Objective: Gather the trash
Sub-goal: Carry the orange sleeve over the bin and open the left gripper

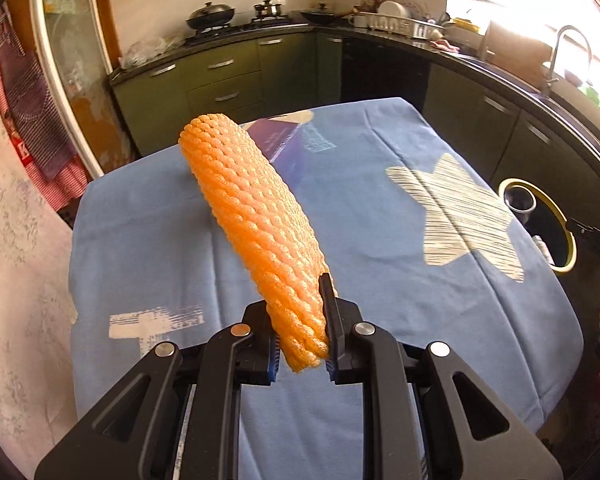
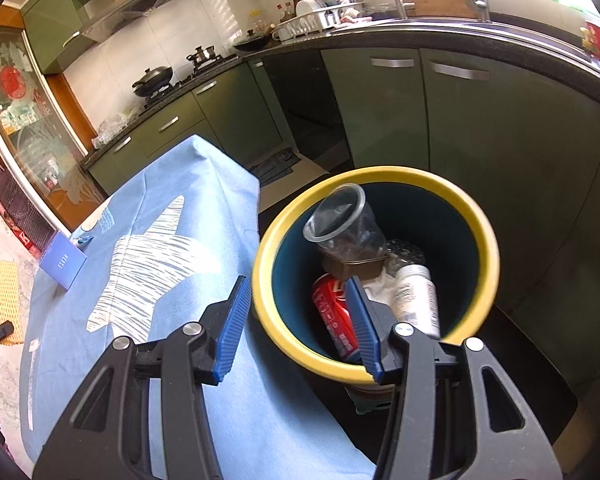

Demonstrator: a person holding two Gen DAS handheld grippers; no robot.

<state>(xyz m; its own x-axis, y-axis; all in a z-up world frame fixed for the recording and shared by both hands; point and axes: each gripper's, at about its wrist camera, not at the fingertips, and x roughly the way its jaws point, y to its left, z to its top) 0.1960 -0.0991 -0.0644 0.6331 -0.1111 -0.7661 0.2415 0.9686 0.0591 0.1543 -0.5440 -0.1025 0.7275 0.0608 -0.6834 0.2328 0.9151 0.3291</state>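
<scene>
My left gripper (image 1: 298, 300) is shut on the near end of an orange foam net sleeve (image 1: 252, 216), which sticks up and away above the blue-clothed table (image 1: 160, 248). The right wrist view catches the same sleeve (image 2: 6, 300) at its far left edge. My right gripper (image 2: 296, 282) is open and holds nothing. It hangs over the near rim of the yellow-rimmed bin (image 2: 480, 240), one finger over the cloth, the other over the bin's mouth. In the bin lie a clear plastic cup (image 2: 340, 216), a red can (image 2: 332, 312), a white bottle (image 2: 416, 296) and a brown tray (image 2: 356, 268).
A dark blue box (image 2: 62, 264) stands on the table's far side, also seen behind the sleeve as a purple box (image 1: 276, 140). The bin (image 1: 568, 240) sits off the table's right edge. Green kitchen cabinets (image 2: 380, 112) and a counter wrap around behind.
</scene>
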